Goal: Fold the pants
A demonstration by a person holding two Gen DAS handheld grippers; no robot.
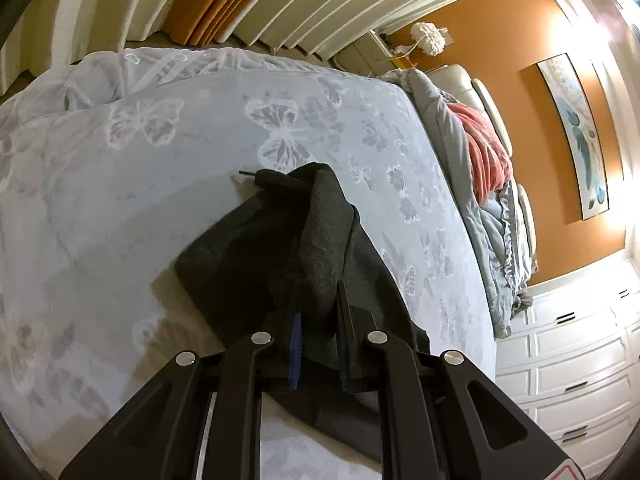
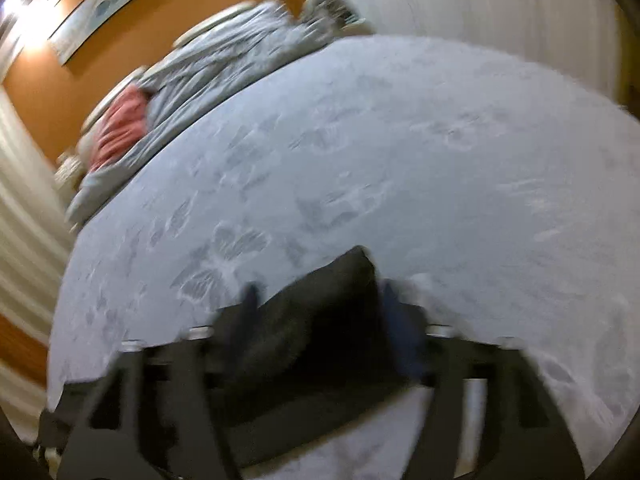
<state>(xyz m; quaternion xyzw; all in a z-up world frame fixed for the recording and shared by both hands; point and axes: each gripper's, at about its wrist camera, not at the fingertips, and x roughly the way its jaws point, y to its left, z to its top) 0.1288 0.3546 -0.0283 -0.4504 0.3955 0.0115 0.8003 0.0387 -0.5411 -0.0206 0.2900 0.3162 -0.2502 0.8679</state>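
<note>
Two grippers working one pair of dark grey pants (image 1: 288,240) on the bed (image 1: 160,160), over the butterfly-print sheet.

Left gripper (image 1: 318,312): jaws nearly shut, pinching a bunched fold of the fabric; cloth rising into the jaws and draping down to the sheet on both sides. Holding firmly by the look of it.

Right gripper (image 2: 316,304): jaws standing wide, fabric lying between them; view heavily smeared, so not seeing pads pressing on the cloth. Reading it as not gripping.

Handling, judging from the drape:
- Looking like fleece or sweat material: soft, limp, zero stiffness, sagging wherever unsupported.
- Light, nothing fragile, no crush risk from hard clamping.
- Matte nap, so probably not slipping in the pads; a thick bunch possibly creeping out of a shallow pinch.
- Dragging on the sheet likely, pulling wrinkles in both.

Where to grab:
- Taking hems, seams or waistband rather than mid-panel; thicker and more stable there. Waistband not identifiable from these views.
- Pinching all layers at a fold edge, both corners level, lifting clear before moving across.
</note>
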